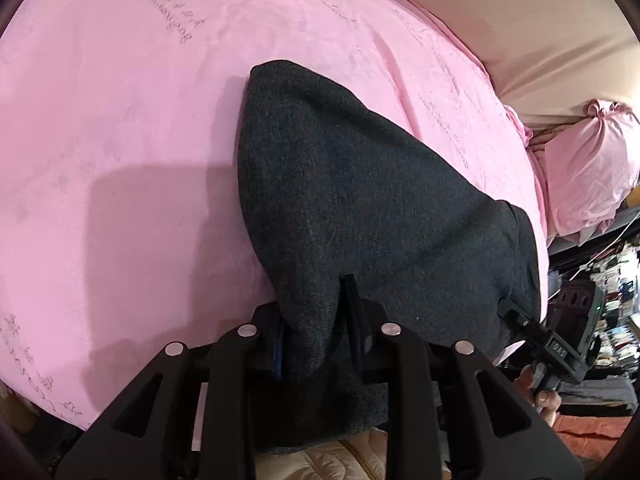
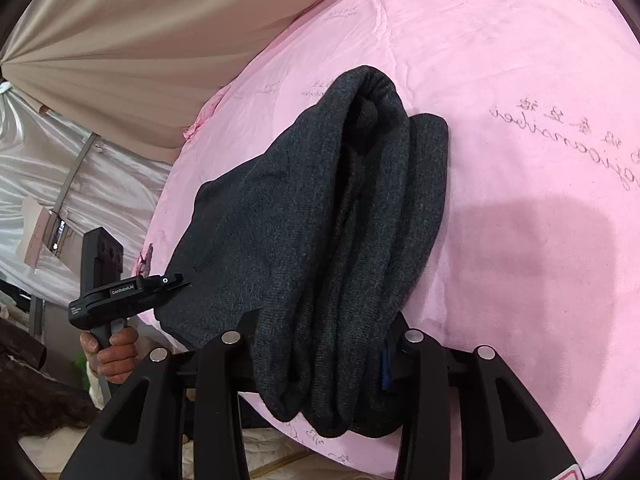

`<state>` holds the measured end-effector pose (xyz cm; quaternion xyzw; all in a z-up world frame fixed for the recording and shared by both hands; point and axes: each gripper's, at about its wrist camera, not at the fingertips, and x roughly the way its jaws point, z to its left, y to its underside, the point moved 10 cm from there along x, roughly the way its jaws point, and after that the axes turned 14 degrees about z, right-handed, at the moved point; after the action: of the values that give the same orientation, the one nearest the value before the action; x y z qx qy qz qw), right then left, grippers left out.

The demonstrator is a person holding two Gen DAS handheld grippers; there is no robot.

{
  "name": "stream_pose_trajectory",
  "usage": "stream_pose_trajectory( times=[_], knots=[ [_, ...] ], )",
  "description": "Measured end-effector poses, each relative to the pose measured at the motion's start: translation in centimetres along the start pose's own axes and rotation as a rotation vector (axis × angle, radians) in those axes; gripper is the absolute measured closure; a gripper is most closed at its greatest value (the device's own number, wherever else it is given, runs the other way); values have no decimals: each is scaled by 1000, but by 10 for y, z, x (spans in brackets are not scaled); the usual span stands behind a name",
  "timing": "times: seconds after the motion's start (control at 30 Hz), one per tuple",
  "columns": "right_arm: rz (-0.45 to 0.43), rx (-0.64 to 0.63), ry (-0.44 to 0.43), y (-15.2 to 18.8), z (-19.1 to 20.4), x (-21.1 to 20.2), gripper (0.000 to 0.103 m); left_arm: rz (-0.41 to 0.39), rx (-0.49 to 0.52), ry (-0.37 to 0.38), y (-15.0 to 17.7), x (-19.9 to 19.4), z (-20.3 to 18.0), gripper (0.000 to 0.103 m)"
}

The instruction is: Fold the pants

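Spreading across nearly the whole of both views, the pink printed bedsheet covers a bed and bears faint script lettering; it serves as the work surface. On it lie the dark charcoal knitted pants, already doubled into a thick bundle whose stacked layers and rounded fold edges show plainly in the right wrist view. The bundle sits near the bed's near edge, with its lower end hanging just past that edge. Beyond the sheet, a beige draped curtain and a knotted pink cloth bundle fill the background. The left gripper is clenched on the near edge of the pants, fabric bunched between its two fingers. The right gripper likewise grasps the thick layered end of the pants, cloth filling the gap between its fingers. In the right view, the person's left hand shows wrapped around the other tool's handle. The step in hand looks like a late fold: both claws pinch the same near end of an already compact stack. The next move probably calls for lifting that end together, carrying it over toward the far rounded edge, keeping the layers aligned, then letting go and smoothing.
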<state>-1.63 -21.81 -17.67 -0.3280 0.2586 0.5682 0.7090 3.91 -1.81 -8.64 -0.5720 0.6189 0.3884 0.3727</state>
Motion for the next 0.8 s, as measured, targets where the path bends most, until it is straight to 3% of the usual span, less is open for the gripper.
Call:
stream_pose_trajectory(
  times=[0.13, 0.3, 0.47, 0.6, 0.8],
  knots=[
    [-47, -28, 63, -2, 15, -15, 74, -82, 63, -64, 1, -21, -15, 88],
    [-139, -122, 77, -13, 51, -60, 75, -169, 154, -17, -4, -70, -48, 91],
    [-273, -234, 103, -32, 96, -118, 75, -307, 259, -5, -12, -135, -85, 92],
    [-386, -321, 122, -56, 129, -161, 75, -447, 360, -36, -24, -188, -119, 93],
    [-537, -424, 118, -126, 165, -207, 75, -663, 453, -105, -67, -256, -161, 92]
  ],
)
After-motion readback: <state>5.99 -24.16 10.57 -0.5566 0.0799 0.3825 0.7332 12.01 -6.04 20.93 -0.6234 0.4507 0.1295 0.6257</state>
